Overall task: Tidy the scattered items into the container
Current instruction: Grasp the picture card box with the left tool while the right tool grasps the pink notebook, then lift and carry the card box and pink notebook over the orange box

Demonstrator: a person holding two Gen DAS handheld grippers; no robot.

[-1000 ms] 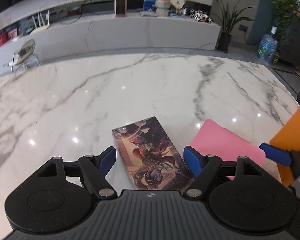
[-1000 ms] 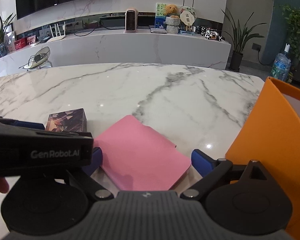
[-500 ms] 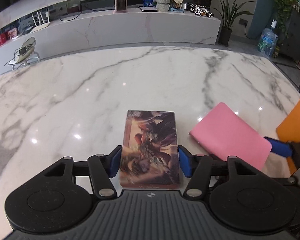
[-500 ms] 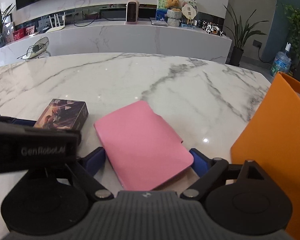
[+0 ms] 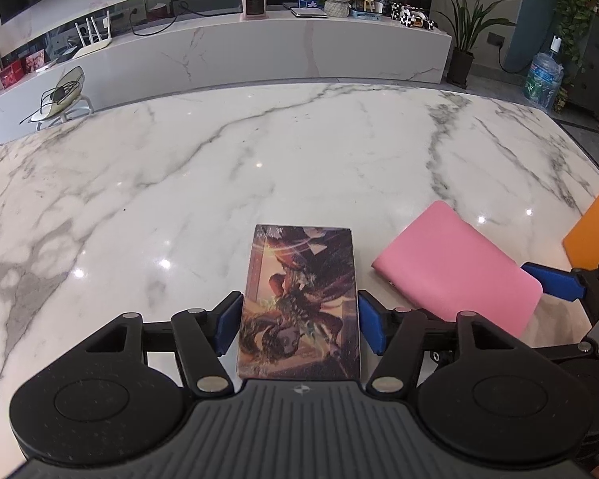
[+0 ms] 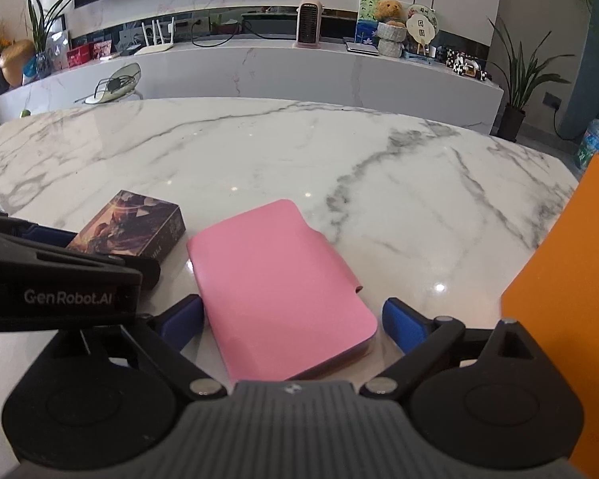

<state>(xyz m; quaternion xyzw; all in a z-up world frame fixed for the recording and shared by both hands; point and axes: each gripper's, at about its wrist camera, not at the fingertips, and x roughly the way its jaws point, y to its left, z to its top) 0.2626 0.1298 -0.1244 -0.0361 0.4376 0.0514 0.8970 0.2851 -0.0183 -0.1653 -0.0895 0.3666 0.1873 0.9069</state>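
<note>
A dark illustrated card box (image 5: 299,299) lies on the marble table between the blue pads of my left gripper (image 5: 299,325), which is shut on its sides. It also shows in the right wrist view (image 6: 131,227). A pink notebook (image 6: 279,283) lies between the fingers of my right gripper (image 6: 293,319), which is open with gaps on both sides. The notebook also shows in the left wrist view (image 5: 455,263). The orange container (image 6: 559,303) stands at the right.
The marble table (image 5: 259,159) stretches ahead. Beyond it runs a long white counter (image 5: 259,52) with a heater, toys and plants. The left gripper's body (image 6: 60,279) sits close to the left of my right gripper.
My left gripper turned square to the card box and closed its pads on its sides. My right gripper moved forward around the pink notebook and stayed open.
</note>
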